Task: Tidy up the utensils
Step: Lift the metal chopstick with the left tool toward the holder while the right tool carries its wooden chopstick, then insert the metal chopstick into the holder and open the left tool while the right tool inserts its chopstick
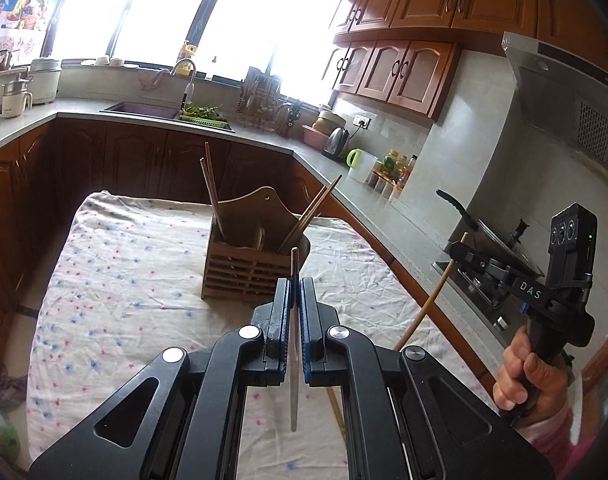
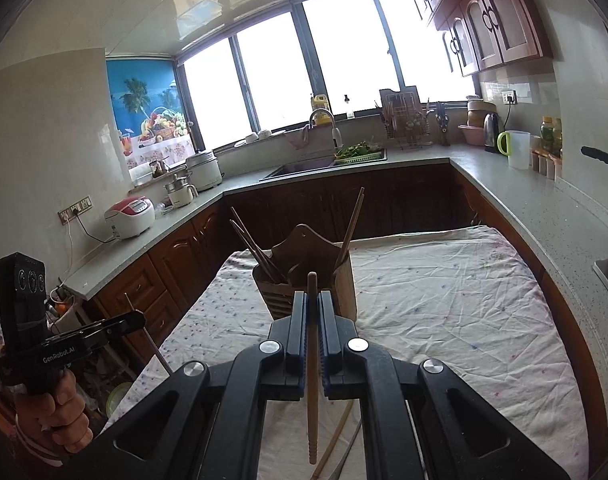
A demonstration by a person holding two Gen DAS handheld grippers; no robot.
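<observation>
A wooden utensil holder (image 1: 249, 262) stands on the floral cloth (image 1: 123, 280), with several wooden chopsticks (image 1: 213, 196) leaning in it. It also shows in the right wrist view (image 2: 312, 276). My left gripper (image 1: 295, 286) is shut on a thin metal chopstick (image 1: 294, 360), held upright just in front of the holder. My right gripper (image 2: 312, 300) is shut on a wooden chopstick (image 2: 312, 380), also held upright just before the holder. The right gripper shows at the right of the left wrist view (image 1: 460, 250), holding the wooden chopstick (image 1: 428, 304).
More loose chopsticks (image 2: 338, 440) lie on the cloth under the right gripper. The kitchen counter (image 1: 368, 200) runs along the right with a kettle, a jug and bottles. A stove with a pan (image 1: 492, 236) is to the right. A sink (image 2: 304, 170) lies beyond.
</observation>
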